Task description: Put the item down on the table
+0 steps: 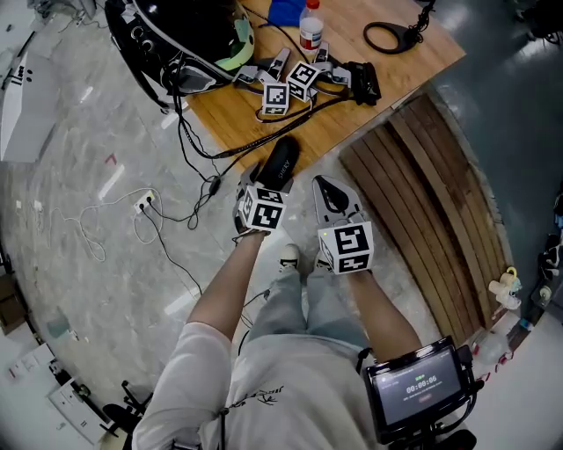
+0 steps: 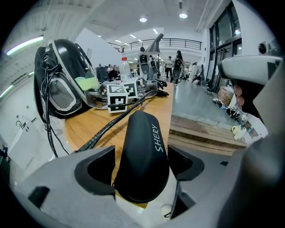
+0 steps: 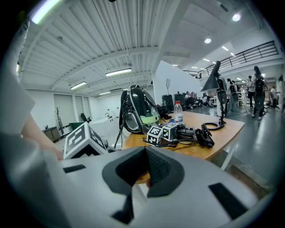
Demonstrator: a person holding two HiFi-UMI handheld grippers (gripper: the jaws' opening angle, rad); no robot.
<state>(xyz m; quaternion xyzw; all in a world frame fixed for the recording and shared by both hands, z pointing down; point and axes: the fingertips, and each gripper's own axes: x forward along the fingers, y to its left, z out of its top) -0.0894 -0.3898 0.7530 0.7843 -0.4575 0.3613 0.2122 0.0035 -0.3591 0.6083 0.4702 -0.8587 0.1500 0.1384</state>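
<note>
Black case (image 2: pixel 142 160) lies lengthwise between the left gripper's (image 1: pixel 260 195) fingers (image 2: pixel 95 171), which stand wide apart and do not seem to press on it. It appears to rest at the near edge of the wooden table (image 1: pixel 369 97), so the putting-down looks as good as done. It looks like a light, stiff shell with a smooth, rounded, tapering back. That shape could slide out of a loose grip, so any new hold is best taken across its width at the broad near end. Pale letters along its right flank read "SHERY". To the right, the right gripper (image 1: pixel 332 195) hangs off the table with its fingers closed on nothing. Farther along the table a black cable (image 2: pixel 111 124) runs left of the case toward two marker cubes (image 1: pixel 290 83). Beyond them stand a plastic bottle (image 1: pixel 310 25) and a large black pack (image 2: pixel 62 84) at the far left.
</note>
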